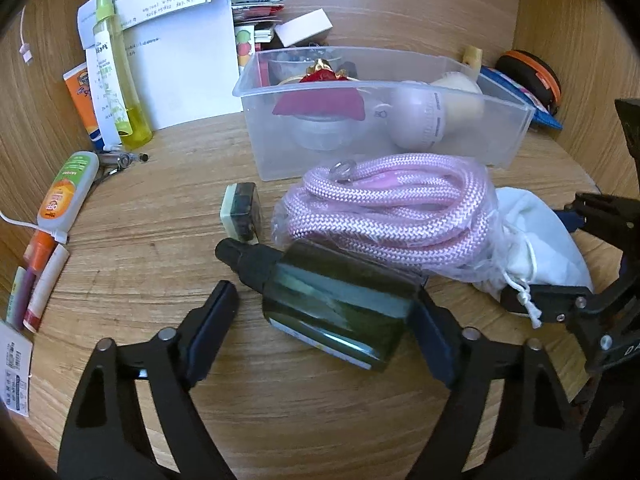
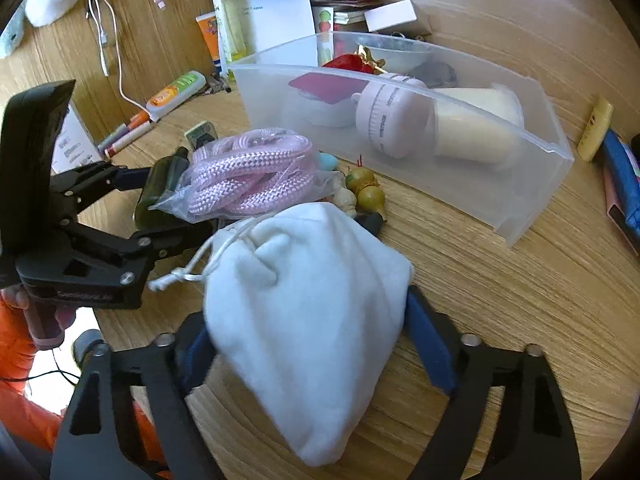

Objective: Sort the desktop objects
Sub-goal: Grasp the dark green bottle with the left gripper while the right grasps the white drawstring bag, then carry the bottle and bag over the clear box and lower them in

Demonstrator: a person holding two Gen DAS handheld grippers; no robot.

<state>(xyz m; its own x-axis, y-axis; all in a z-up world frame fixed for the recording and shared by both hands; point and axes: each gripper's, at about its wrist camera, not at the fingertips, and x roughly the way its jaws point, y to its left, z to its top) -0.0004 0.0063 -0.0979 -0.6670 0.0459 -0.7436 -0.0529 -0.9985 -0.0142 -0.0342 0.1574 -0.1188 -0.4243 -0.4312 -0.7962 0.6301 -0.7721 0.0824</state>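
On wooden desk, one clear bin (image 1: 508, 136), left tongs (image 1: 324, 320) apart around one green bottle (image 1: 340, 312), right tongs (image 2: 308, 344) pressing one white pouch (image 2: 304, 320).

The white and orange tube (image 1: 68, 190) lying on the wooden desk reads "OFF!" in its orange patch. Print on the papers, bottles and tags is too small or blurred to read.

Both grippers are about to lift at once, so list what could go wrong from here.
1. The dark green bottle lies skewed between the left gripper pads, with a gap at its cap side; it may twist or slip.
2. The bagged pink rope rests against the bottle and could be dragged.
3. The right gripper holds only soft white pouch fabric; it may sag out.
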